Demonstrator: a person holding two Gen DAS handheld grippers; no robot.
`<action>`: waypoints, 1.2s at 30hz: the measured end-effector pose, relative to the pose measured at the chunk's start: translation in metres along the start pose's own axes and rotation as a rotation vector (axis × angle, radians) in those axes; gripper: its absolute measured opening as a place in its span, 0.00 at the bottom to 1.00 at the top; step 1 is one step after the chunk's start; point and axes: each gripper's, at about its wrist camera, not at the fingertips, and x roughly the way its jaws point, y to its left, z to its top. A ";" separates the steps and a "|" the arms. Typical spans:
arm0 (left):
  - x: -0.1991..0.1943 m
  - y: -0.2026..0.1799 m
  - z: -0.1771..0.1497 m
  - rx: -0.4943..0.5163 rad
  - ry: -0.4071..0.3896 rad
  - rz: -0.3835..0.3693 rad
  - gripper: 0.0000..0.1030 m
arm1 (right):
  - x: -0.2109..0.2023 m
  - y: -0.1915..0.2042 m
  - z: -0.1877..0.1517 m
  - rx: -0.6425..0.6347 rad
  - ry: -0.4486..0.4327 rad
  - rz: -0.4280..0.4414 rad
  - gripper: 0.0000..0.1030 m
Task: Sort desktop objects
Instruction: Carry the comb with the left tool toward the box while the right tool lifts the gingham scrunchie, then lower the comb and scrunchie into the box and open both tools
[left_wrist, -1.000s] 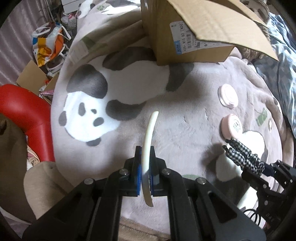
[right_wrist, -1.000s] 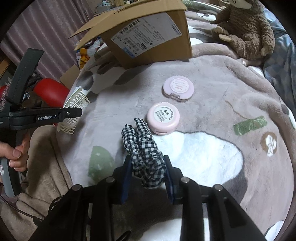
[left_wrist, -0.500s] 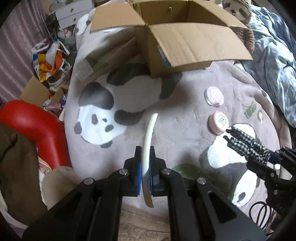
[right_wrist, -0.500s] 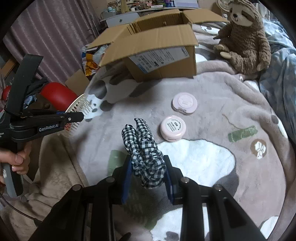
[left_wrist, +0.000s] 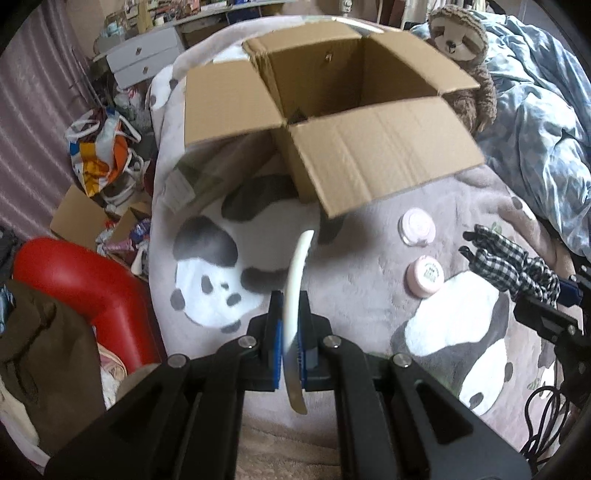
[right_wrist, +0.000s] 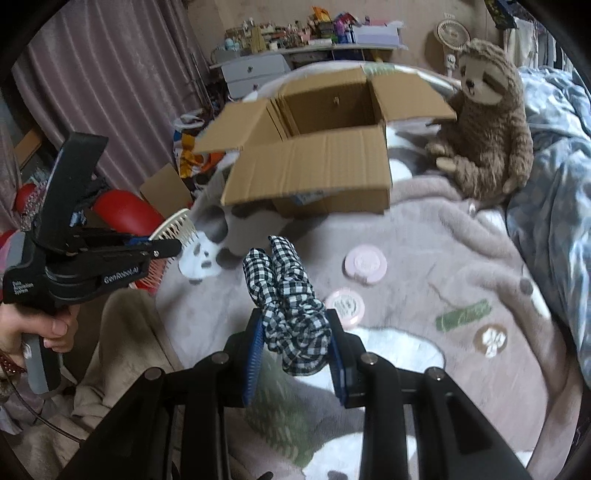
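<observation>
My left gripper is shut on a cream curved comb, seen edge-on in the left wrist view; the right wrist view shows the comb's teeth at that gripper's tip. My right gripper is shut on a black-and-white checked scrunchie, which also shows at the right of the left wrist view. Both are held above a panda blanket. An open cardboard box stands beyond, its inside looking empty. Two round pink compacts lie on the blanket.
A plush sloth sits right of the box, against blue bedding. A red cushion, bags and flattened cardboard crowd the floor on the left. A hand grips the left tool.
Both grippers have risen with the comb and the scrunchie still held. The box's open top, seen only from the side before, now shows from above.
</observation>
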 end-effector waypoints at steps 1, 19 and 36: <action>-0.002 0.000 0.003 0.007 -0.007 -0.003 0.06 | -0.002 -0.001 0.005 -0.004 -0.007 0.000 0.30; -0.021 -0.018 0.102 0.104 -0.134 -0.009 0.06 | -0.017 -0.012 0.099 -0.072 -0.133 -0.016 0.30; 0.040 -0.029 0.184 0.171 -0.118 -0.012 0.06 | 0.037 -0.036 0.175 -0.058 -0.116 -0.065 0.30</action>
